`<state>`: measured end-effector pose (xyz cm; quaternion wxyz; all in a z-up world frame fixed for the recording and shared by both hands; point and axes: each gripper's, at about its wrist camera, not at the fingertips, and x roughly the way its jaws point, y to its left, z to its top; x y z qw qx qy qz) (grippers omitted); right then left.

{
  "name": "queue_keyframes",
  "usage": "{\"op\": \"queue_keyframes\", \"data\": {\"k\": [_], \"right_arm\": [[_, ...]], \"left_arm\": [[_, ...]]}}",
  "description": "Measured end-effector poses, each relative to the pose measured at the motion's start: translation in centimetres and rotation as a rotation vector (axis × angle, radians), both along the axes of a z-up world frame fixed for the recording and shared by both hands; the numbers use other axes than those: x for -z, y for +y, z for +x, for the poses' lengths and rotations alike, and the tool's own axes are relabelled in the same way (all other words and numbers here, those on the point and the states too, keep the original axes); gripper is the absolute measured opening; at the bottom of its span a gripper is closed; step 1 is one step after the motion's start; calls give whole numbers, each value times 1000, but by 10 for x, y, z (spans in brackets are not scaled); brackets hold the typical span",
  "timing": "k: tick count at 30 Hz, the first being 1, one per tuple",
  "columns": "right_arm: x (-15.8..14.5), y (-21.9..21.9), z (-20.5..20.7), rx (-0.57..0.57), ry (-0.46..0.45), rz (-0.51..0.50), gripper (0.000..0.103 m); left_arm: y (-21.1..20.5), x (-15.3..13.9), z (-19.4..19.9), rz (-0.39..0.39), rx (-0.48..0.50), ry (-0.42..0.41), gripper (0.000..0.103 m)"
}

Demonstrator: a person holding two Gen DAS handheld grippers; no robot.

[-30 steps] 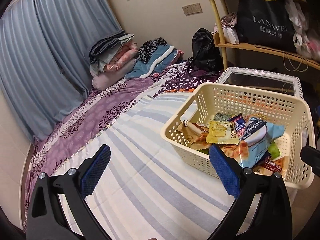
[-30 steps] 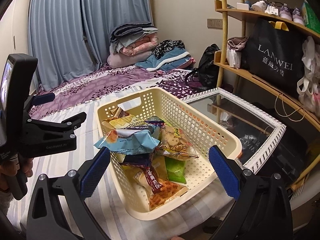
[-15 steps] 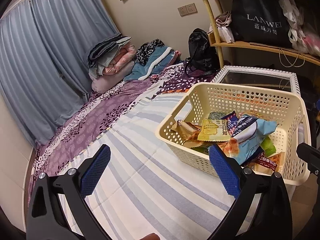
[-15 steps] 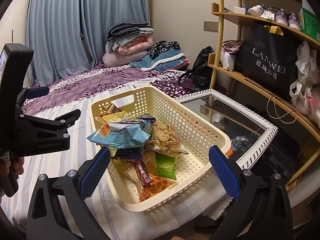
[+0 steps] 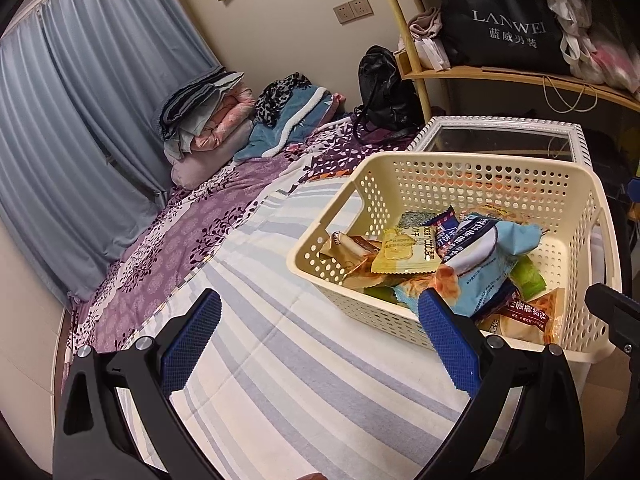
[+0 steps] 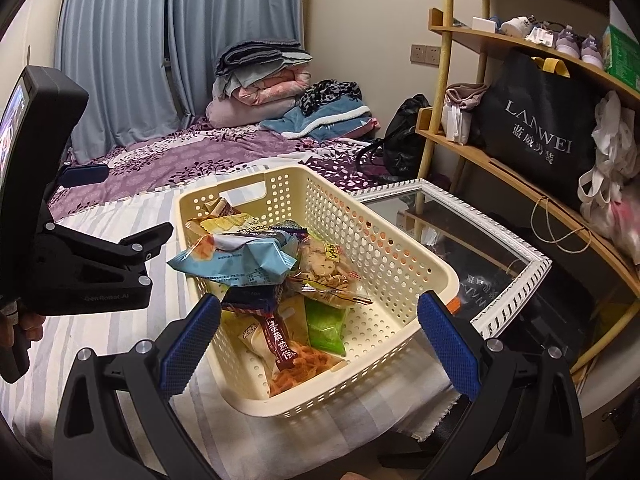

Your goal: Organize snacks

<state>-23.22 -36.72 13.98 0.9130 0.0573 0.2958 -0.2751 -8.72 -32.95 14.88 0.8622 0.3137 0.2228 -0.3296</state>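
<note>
A cream perforated basket [image 5: 460,176] [image 6: 384,248] stands on the striped bedsheet near the bed's edge, filled with several snack packets. On top lies a light blue packet [image 5: 492,256] [image 6: 244,262], beside a yellow packet [image 5: 404,250] and a clear biscuit bag [image 6: 324,270]. My left gripper [image 5: 320,344] is open with nothing between its fingers, hovering over the sheet left of the basket. My right gripper [image 6: 318,340] is open above the basket's near end, holding nothing. The left gripper's body [image 6: 80,256] shows at the left of the right wrist view.
A glass-topped side table with a white frame [image 6: 508,240] sits just beyond the basket. Wooden shelves hold a black LANWEI bag [image 6: 536,136]. Folded blankets [image 5: 212,120] and a black handbag [image 5: 384,88] lie at the bed's far end by blue curtains.
Both grippers have pulled back and risen a little, so the basket sits smaller and lower in both views. Both stay open; the snacks have not moved.
</note>
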Motion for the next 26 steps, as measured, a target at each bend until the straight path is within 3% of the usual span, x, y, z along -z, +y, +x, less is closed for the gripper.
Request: {"op": "queue_keyframes", "data": {"k": [17,26], "right_arm": [[2,4,6,-15,12,3,98],[3,28,23,-86,31,1,98]], "left_arm": [[8,4,-1,-6,22,20,100],[34,10,15,-19,-43,79,100]]}}
